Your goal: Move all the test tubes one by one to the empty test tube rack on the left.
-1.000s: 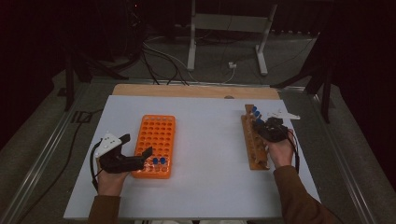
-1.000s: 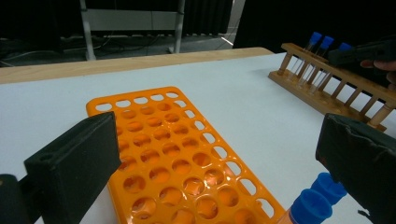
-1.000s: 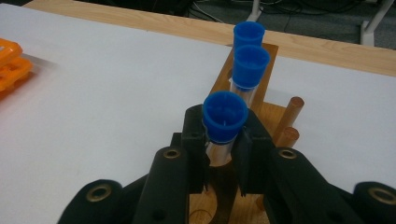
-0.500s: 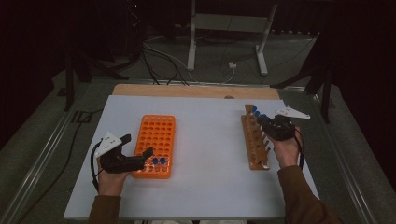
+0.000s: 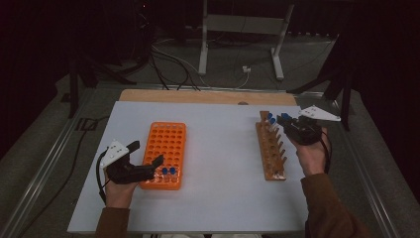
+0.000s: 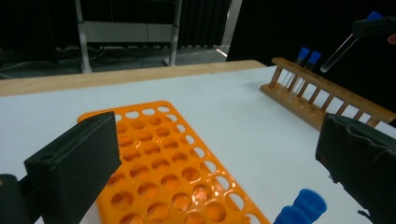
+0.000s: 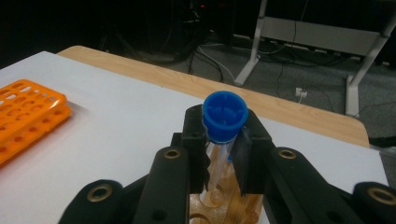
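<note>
- Right gripper (image 7: pixel 223 154) jaws clamped on a blue-capped test tube (image 7: pixel 225 116), above the wooden rack (image 5: pixel 271 147)
- Left gripper (image 6: pixel 219 163) jaws apart over the orange rack (image 6: pixel 163 163)

I can read no text, label, brand or number anywhere, neither on the racks, the tubes nor the table

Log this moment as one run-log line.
right tongs: shut on blue-capped clear test tube | above wooden rack | left tongs: open, at orange plastic rack
</note>
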`<act>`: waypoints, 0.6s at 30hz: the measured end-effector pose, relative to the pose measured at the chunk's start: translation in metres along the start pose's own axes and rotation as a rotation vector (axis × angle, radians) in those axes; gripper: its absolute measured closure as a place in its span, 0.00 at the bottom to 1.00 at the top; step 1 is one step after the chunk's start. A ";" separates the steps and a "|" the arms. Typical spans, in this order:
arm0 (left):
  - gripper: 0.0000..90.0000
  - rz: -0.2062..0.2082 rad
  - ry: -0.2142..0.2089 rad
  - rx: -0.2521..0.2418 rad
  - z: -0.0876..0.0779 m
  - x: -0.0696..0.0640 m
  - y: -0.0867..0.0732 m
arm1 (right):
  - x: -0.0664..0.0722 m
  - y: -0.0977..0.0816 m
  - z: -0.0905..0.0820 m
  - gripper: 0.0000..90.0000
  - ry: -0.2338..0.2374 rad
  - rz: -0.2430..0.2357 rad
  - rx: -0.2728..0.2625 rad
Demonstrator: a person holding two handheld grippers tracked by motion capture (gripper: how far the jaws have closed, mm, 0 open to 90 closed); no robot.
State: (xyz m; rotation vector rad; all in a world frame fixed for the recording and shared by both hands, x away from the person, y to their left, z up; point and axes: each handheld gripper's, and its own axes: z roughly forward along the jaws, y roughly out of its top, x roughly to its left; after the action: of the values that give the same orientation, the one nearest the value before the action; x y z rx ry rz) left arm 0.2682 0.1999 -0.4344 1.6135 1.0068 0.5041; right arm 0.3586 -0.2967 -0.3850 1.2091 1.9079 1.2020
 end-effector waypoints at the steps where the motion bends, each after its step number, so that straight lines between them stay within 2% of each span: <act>1: 0.01 -0.003 -0.001 -0.004 0.000 -0.001 0.001 | 0.002 0.001 -0.001 0.85 0.003 -0.005 -0.001; 6: 0.01 0.021 -0.015 -0.006 0.002 -0.011 0.006 | 0.011 0.003 -0.002 0.85 0.037 -0.023 0.009; 13: 0.01 0.071 -0.045 -0.034 0.005 -0.035 0.018 | 0.028 -0.001 0.003 0.85 0.119 -0.050 0.027; 16: 0.01 0.090 -0.058 -0.011 0.012 -0.046 0.024 | 0.036 0.000 0.004 0.85 0.151 -0.056 0.037; 18: 0.01 0.099 -0.085 -0.004 0.018 -0.055 0.026 | 0.041 0.002 0.004 0.85 0.173 -0.058 0.041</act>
State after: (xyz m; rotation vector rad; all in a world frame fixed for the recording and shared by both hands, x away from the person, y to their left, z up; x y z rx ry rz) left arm 0.2610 0.1444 -0.4050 1.6734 0.8661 0.4994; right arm 0.3454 -0.2572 -0.3854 1.0933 2.0876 1.2778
